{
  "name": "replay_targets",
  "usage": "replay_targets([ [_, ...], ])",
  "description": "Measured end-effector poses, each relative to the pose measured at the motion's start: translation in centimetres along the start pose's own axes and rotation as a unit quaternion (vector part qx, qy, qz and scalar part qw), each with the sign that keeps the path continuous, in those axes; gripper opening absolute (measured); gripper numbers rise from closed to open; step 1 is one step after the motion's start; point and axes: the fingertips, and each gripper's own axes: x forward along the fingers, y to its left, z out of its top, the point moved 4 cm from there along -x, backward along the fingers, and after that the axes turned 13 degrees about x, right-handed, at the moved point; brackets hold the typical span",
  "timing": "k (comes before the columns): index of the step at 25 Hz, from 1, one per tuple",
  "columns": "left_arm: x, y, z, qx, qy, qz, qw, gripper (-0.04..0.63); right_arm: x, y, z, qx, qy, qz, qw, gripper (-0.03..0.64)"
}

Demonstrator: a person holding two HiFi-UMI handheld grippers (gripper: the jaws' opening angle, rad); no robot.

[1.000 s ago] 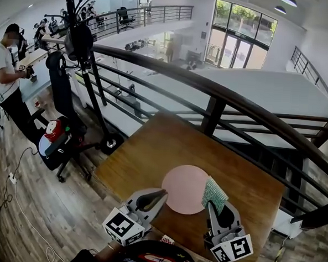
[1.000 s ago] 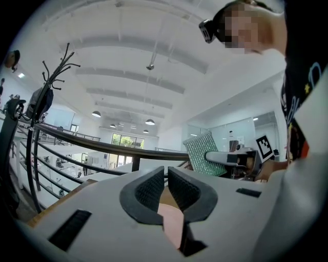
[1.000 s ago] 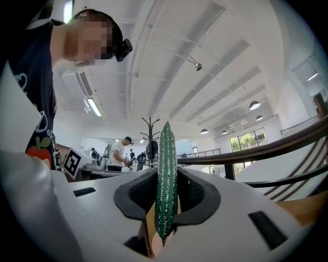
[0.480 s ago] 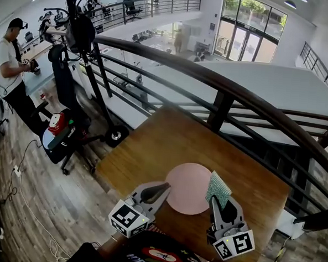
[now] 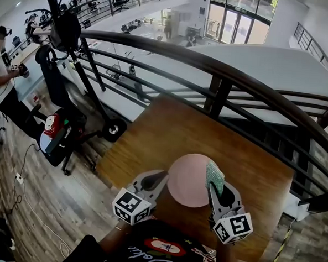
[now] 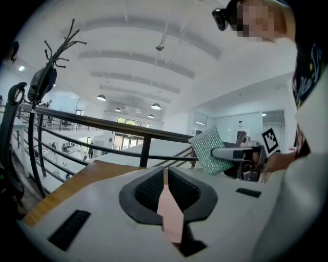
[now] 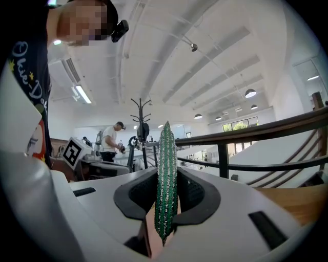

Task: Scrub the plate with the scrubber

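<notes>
Left tongs [image 5: 160,178] were pressed together on the near-left rim of the round pink plate [image 5: 190,179]; in the left gripper view the rim showed as a thin pink strip pinched between the pads [image 6: 165,187]. Right tongs [image 5: 213,187] were clamped on the green glittery scrubber pad [image 5: 215,177], seen edge-on and upright in the right gripper view [image 7: 166,179].

The plate sat over the near part of the brown wooden surface [image 5: 169,133]. I couldn't tell if it rested on the wood or hung just above it. The scrubber overlapped the plate's right rim in the head view; contact was unclear.

My read: both pickups were done, so step in hand was bringing pad to plate, with scrubbing not clearly begun. Next move called for laying the pad's flat face on the plate's top and rubbing across it, while the left tongs kept the rim pinned so the plate didn't slide or tip. 2 grips to hold throughout.
</notes>
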Motion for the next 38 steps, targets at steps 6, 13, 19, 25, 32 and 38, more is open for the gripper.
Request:
replay_targets([
  [6,1.3,1.0,-2.6,-0.025,0.026,-0.020,0.9991,0.006,2.4,-1.4,-3.3,-0.027,0.063,-0.029,0.997,0.061],
  [13,3.6,1.8,-6.5,-0.017,0.071,-0.067,0.9950,0.088,5.3,-3.5,-6.5,-0.063,0.125,-0.065,0.988,0.061],
  [19,5.1,2.8,-9.3,-0.037,0.113,-0.082,0.9895,0.129,7.7,-5.0,-8.6,-0.083,0.167,-0.086,0.979,0.061],
  [25,6.9,3.4,-11.9,-0.094,0.160,-0.086,0.9789,0.150,9.4,-6.3,-9.9,-0.136,0.209,-0.099,0.963,0.060],
  [32,8.6,3.9,-14.2,-0.091,0.213,-0.098,0.9677,0.158,11.7,-7.3,-11.8,-0.213,0.247,-0.114,0.938,0.060],
  [38,9.4,4.4,-14.9,-0.089,0.238,-0.101,0.9618,0.156,13.2,-7.3,-13.5,-0.287,0.287,-0.105,0.908,0.060],
])
